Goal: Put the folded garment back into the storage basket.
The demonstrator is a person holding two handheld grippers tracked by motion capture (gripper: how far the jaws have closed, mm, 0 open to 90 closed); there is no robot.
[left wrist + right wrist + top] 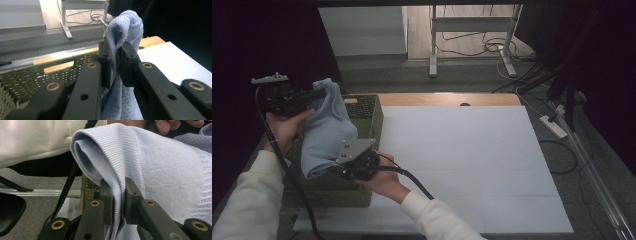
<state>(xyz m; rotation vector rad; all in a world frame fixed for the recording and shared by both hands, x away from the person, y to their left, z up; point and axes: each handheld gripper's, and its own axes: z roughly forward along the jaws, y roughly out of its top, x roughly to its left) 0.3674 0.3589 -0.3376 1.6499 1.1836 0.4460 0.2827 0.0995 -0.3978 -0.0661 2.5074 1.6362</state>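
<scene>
A light blue knitted garment [326,131] hangs over the olive woven basket [373,114] at the table's left, held between both grippers. My left gripper [318,93] is shut on the garment's upper end, and in the left gripper view the cloth [123,30] bulges up past the left gripper [115,61]. Lower down, my right gripper [337,167] is shut on the garment's bottom edge. In the right gripper view the ribbed hem [110,157] is folded and pinched in the right gripper [119,200]. A hand grips each gripper body.
A white sheet [462,165] covers the table to the right of the basket. A strip of wooden tabletop [447,99] shows at the far edge. Beyond it are metal desk legs [433,45], floor cables and a power strip [554,126].
</scene>
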